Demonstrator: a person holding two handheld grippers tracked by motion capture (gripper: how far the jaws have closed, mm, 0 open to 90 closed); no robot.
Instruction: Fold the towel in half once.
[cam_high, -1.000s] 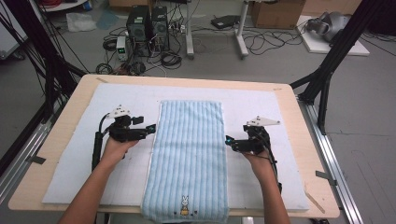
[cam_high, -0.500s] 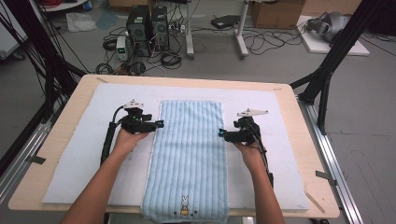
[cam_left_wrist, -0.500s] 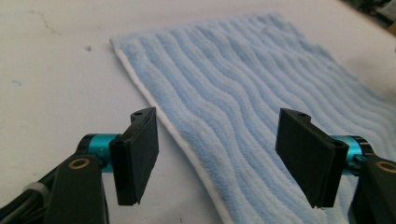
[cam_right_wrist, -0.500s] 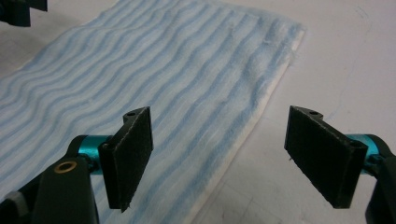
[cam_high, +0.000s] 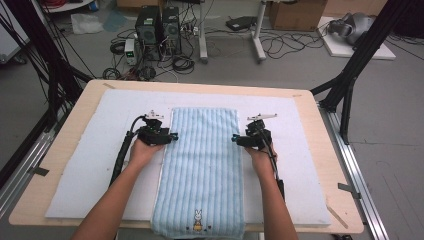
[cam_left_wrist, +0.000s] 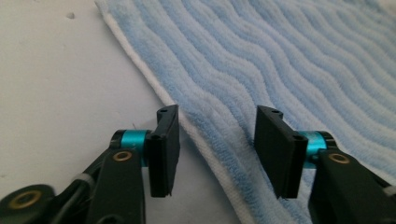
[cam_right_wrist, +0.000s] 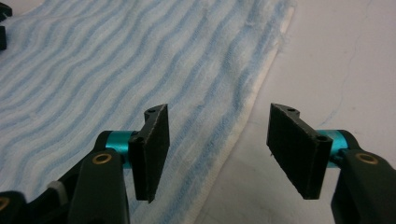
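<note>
A light blue striped towel (cam_high: 202, 165) lies flat and lengthwise on the white mat (cam_high: 100, 165), its rabbit emblem (cam_high: 198, 220) at the near end. My left gripper (cam_high: 172, 136) sits at the towel's left edge, about a third of the way down from the far end. Its jaws have just been closing and still stand apart, straddling the white hem (cam_left_wrist: 205, 140). My right gripper (cam_high: 235, 138) sits opposite at the right edge. It too has just been closing, and its pads (cam_right_wrist: 152, 149) stay clear of the hem (cam_right_wrist: 238, 135) lying between them.
The mat covers most of a wooden table (cam_high: 325, 150). Black frame posts stand at the far left (cam_high: 55, 75) and far right (cam_high: 350, 80). Computers (cam_high: 157, 25) and cables lie on the floor beyond the far edge. Metal rails (cam_high: 357, 190) run along the table's sides.
Both hands have slid inward to the towel's side edges and slightly away from me. Both pairs of jaws have narrowed around the hems.
</note>
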